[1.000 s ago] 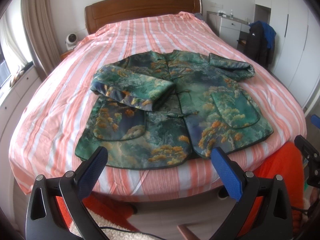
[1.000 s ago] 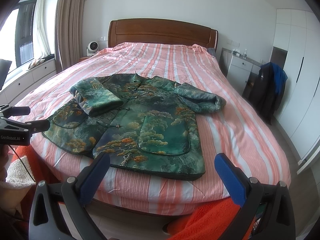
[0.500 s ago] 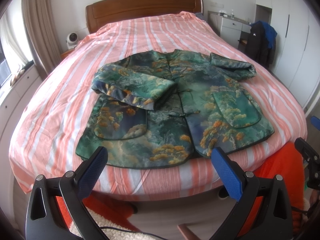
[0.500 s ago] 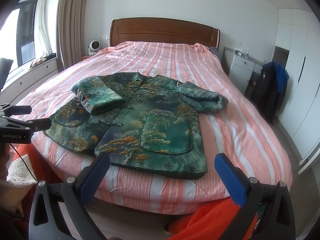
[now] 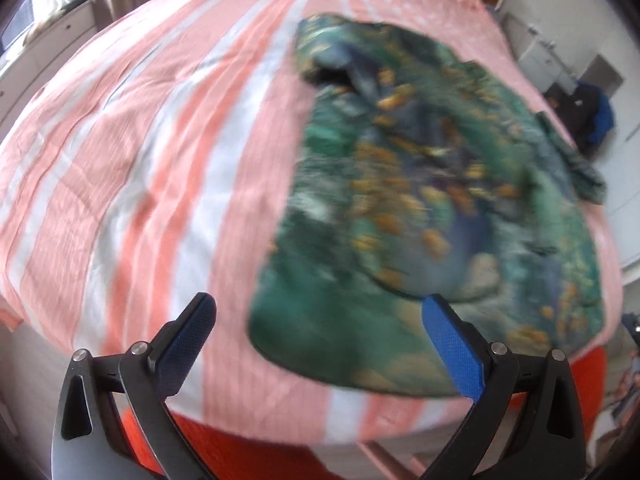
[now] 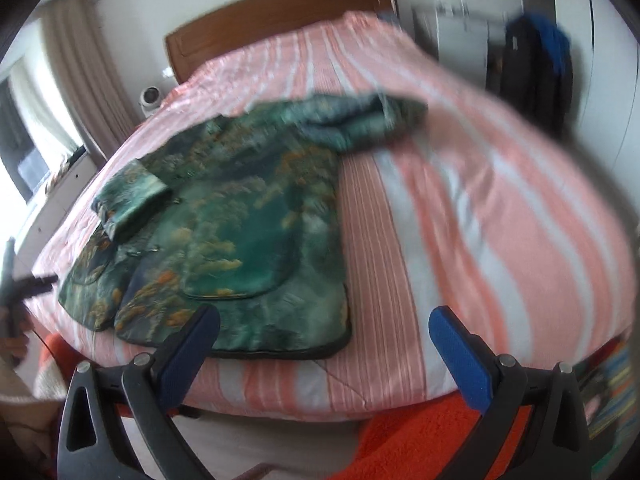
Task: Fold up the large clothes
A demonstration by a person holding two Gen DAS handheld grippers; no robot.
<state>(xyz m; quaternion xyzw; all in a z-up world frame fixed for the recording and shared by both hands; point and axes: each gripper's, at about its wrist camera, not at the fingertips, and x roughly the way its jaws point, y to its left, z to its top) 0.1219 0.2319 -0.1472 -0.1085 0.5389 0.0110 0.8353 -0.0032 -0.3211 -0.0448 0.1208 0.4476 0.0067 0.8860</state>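
Both hand-held grippers (image 5: 318,328) (image 6: 324,330) wide and empty, jacket (image 6: 248,232) lengthwise, collar toward headboard (image 6: 276,20)

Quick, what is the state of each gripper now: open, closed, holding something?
Left gripper: open, holding nothing.
Right gripper: open, holding nothing, near the jacket's hem.

Left claw (image 5: 318,322) frame: black, glossy, with teardrop-shaped cut-outs in both arms.
Left claw fingers (image 5: 452,354): flat pads of blue, finely dimpled rubber.
Left claw fasteners: round silver screws at the finger pivots.
Right claw (image 6: 324,334) build: same black frame, same silver screws.
Right claw fingers (image 6: 460,360): blue textured pads, one darker in shadow.
Clothing: bright orange fleecy fabric (image 6: 412,440) below both claws.
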